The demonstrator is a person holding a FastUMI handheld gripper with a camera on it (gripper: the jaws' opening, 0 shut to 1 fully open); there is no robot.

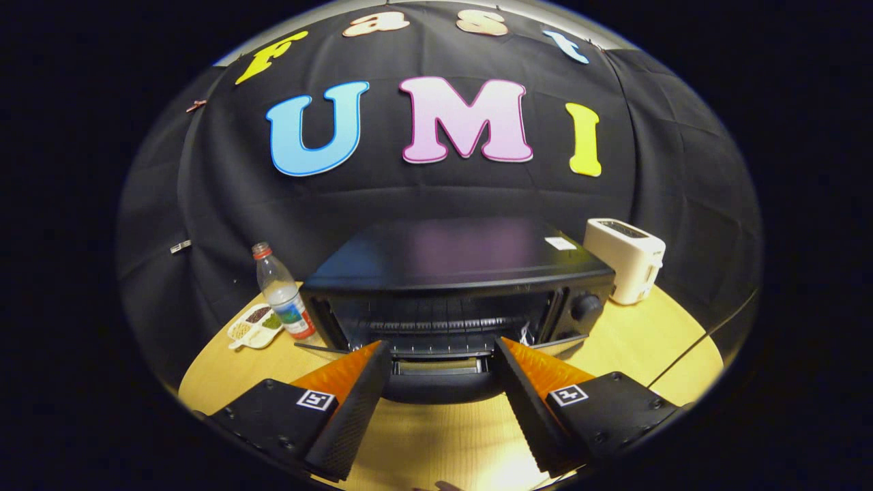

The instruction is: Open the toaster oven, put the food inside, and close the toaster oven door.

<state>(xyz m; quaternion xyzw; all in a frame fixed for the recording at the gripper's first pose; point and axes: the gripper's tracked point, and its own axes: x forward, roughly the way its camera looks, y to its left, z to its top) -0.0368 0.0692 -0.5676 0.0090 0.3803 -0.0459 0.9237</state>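
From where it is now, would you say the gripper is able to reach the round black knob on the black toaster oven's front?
Probably yes. The gripper is open, its fingers straddling the lowered door of the black toaster oven. The round black knob sits just beyond the right finger, with nothing between them.

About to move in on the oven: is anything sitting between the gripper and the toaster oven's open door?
Nothing visible. The gripper is open, its fingers spread either side of the lowered door of the toaster oven. The water bottle and snack dish stand off to its left, the white toaster to its right.
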